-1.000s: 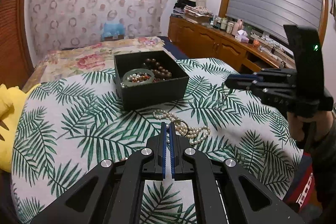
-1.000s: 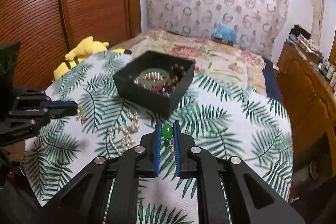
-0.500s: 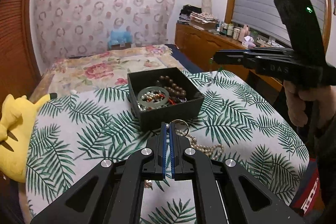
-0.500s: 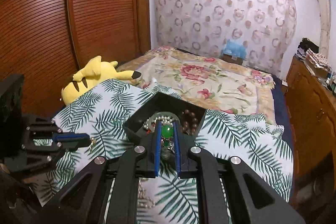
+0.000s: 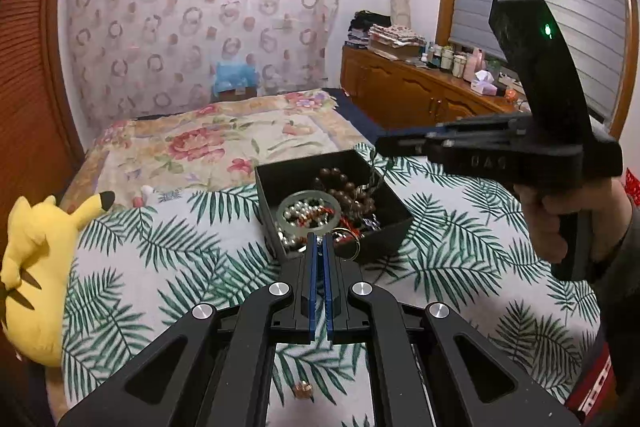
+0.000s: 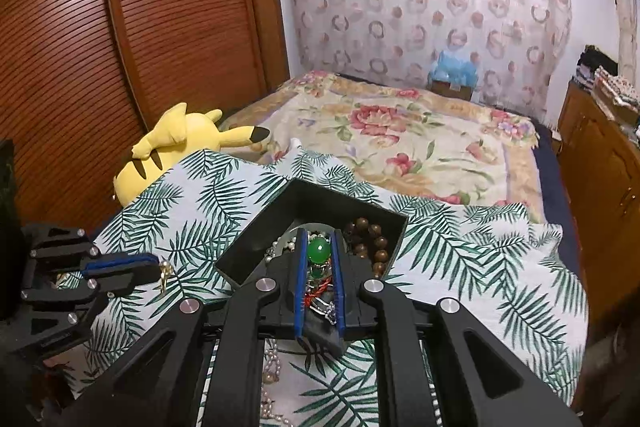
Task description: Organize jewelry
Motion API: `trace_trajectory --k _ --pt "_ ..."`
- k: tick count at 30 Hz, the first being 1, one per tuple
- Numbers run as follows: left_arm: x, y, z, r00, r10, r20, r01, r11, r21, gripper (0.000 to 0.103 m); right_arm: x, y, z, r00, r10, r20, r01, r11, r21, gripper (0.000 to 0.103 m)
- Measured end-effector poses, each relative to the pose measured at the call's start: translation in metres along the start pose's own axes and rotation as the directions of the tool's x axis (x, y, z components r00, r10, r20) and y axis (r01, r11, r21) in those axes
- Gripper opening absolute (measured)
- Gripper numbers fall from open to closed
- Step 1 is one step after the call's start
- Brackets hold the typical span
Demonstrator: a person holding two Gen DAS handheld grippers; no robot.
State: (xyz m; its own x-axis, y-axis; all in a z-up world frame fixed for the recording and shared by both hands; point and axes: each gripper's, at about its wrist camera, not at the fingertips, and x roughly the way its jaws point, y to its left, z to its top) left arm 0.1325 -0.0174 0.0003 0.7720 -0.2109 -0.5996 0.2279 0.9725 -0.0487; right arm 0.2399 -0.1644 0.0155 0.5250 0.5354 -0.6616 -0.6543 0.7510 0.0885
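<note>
Okay, my right gripper [image 6: 319,251] is clamped on a green bead pendant [image 6: 319,251], hanging over the black jewelry box [image 6: 256,247]. My left gripper [image 5: 319,241] is pinched together on a gold ring [image 5: 347,241], at the box's near wall. In the left wrist view the box sits at 12 o'clock from the fingertips, holding brown beads [image 5: 344,187] and a jade bangle [image 5: 309,211]. Pearl necklace [image 6: 270,367] lies on the leaf-print cloth [image 6: 192,211] under my right gripper.

The box [image 5: 384,227] is open on top, though beads [image 5: 344,187] and a bangle [image 5: 308,211] crowd its floor. Bare cloth [image 5: 460,247] lies right of it; a plush [image 5: 36,267] blocks the left edge.
</note>
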Motion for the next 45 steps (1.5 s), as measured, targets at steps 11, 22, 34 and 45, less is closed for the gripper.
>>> trace_trajectory --k 11,22,34,45 --pt "0.041 0.007 0.021 0.998 0.031 -0.048 -0.031 1.0 0.005 0.002 0.016 -0.014 -0.014 1.0 0.001 -0.02 0.0 0.999 0.041 0.017" --pt "0.085 0.009 0.033 0.993 0.062 -0.097 -0.062 0.998 0.001 0.002 -0.002 -0.027 -0.043 0.999 -0.035 -0.014 0.035 0.999 0.028 0.027" --pt "0.085 0.008 0.039 0.993 0.085 -0.077 -0.086 0.996 -0.011 0.027 -0.019 -0.018 -0.064 0.999 -0.034 0.011 0.034 0.999 0.005 0.027" --pt "0.038 0.011 0.001 0.996 0.069 -0.058 -0.07 0.997 -0.021 0.086 -0.01 0.011 -0.107 0.999 0.004 -0.053 -0.007 0.999 -0.053 0.027"
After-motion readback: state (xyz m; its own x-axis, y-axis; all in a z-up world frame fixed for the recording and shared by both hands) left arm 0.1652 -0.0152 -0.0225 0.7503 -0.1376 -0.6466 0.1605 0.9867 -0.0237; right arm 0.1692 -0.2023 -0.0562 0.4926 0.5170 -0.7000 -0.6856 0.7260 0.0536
